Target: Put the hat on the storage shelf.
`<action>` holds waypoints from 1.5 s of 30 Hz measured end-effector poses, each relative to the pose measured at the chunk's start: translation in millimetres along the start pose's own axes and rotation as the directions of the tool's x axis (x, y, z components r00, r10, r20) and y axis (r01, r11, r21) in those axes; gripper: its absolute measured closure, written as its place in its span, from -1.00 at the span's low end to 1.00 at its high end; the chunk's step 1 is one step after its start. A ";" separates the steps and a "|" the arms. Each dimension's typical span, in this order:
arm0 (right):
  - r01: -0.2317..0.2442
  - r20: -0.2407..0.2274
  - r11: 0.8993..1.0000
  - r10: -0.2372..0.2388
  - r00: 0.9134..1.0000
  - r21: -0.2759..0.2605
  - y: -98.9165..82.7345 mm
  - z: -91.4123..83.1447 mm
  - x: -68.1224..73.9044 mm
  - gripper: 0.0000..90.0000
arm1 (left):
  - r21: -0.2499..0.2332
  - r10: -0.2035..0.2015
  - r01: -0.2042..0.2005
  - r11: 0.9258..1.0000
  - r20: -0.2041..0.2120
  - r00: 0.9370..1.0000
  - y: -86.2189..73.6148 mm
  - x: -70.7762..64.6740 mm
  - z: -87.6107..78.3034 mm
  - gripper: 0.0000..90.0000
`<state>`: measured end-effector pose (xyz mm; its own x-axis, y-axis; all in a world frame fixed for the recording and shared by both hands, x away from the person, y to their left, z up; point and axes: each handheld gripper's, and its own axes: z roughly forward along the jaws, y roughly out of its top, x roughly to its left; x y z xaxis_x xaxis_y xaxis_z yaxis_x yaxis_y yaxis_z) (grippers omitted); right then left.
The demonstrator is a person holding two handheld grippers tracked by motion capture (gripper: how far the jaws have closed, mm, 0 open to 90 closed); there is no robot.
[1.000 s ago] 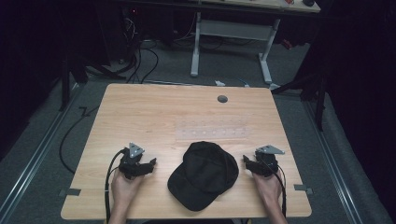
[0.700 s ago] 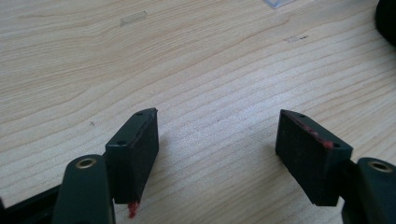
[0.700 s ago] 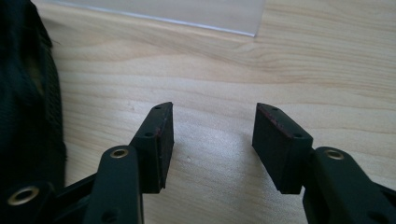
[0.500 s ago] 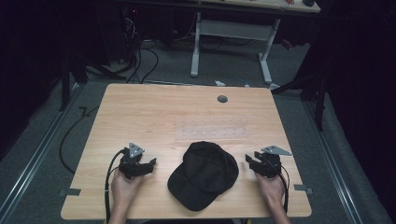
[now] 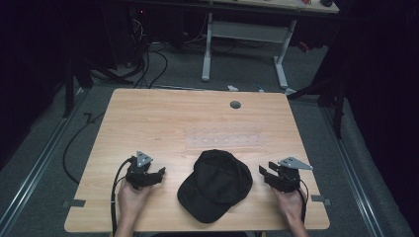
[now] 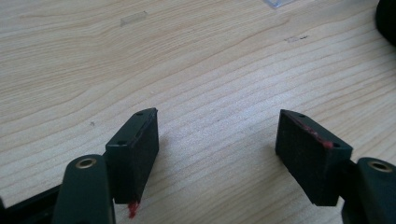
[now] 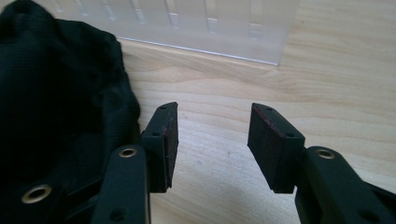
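Narrowing right gripper (image 5: 269,172), jaws just closing yet apart on nothing, now farther from cap (image 5: 216,191) at table (image 5: 163,118) six o'clock | left gripper (image 5: 157,174) open, empty | grasp not begun

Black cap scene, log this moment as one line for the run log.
black cap flat on table, untouched | left gripper open, empty | right gripper open beside cap, jaws just narrowed, empty
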<state>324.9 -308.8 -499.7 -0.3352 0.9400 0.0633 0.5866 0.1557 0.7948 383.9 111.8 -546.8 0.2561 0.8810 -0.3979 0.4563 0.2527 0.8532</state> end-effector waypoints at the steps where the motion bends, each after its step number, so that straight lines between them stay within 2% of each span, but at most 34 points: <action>1: 0.026 -0.013 1.000 -0.026 1.000 -0.014 2.2 -6.2 5.7 0.20 | 0.000 0.000 0.000 1.000 0.000 1.000 0.0 0.0 0.0 -0.32; 7: 0.057 -0.058 0.998 -0.059 0.997 -0.036 7.4 -16.0 16.9 0.26 | -0.001 -0.001 0.001 1.000 -0.002 1.000 0.1 0.0 0.1 -0.32; 8: 0.091 -0.062 0.995 -0.093 0.994 -0.040 8.6 -17.1 23.0 0.30 | -0.001 -0.002 0.002 1.000 -0.002 1.000 0.1 0.0 0.1 -0.32; 9: 0.091 -0.062 0.995 -0.093 0.994 -0.040 8.6 -17.1 23.0 0.30 | 0.000 -0.001 0.001 1.000 -0.003 1.000 0.1 0.0 0.1 -0.32; 10: 0.117 -0.066 0.992 -0.119 0.991 -0.039 9.4 -17.6 28.8 0.33 | 0.000 -0.001 0.001 1.000 -0.003 1.000 0.1 0.0 0.1 -0.32; 13: 0.129 -0.082 0.991 -0.133 0.988 -0.046 10.7 -18.7 33.3 0.36 | -0.001 -0.001 0.001 1.000 -0.003 1.000 0.1 0.0 0.2 -0.32; 14: 0.141 -0.101 0.989 -0.146 0.984 -0.051 11.6 -19.7 38.0 0.37 | -0.001 -0.001 0.001 1.000 -0.003 1.000 0.1 -0.1 0.2 -0.32; 23: 0.151 -0.154 0.986 -0.160 0.975 -0.072 18.8 -26.8 53.1 0.38 | -0.002 -0.002 0.002 1.000 -0.004 1.000 0.0 -0.1 0.3 -0.32; 30: 0.147 -0.181 0.988 -0.155 0.971 -0.058 21.6 -24.2 64.3 0.36 | -0.002 -0.002 0.002 1.000 -0.004 1.000 0.0 -0.1 0.2 -0.32; 37: 0.136 -0.189 0.990 -0.141 0.972 -0.035 22.2 -15.8 69.4 0.33 | -0.003 -0.002 0.002 1.000 -0.004 1.000 0.0 -0.2 0.3 -0.32; 45: 0.102 -0.171 0.995 -0.102 0.980 -0.011 21.6 -3.6 71.1 0.32 | -0.002 -0.002 0.002 1.000 -0.004 1.000 0.0 -0.2 0.3 -0.32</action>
<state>311.1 -239.7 -475.9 -0.5145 0.8534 0.0838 0.5410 0.2472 0.8039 384.1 111.5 -546.8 0.2516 0.8822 -0.3981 0.4547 0.2553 0.8532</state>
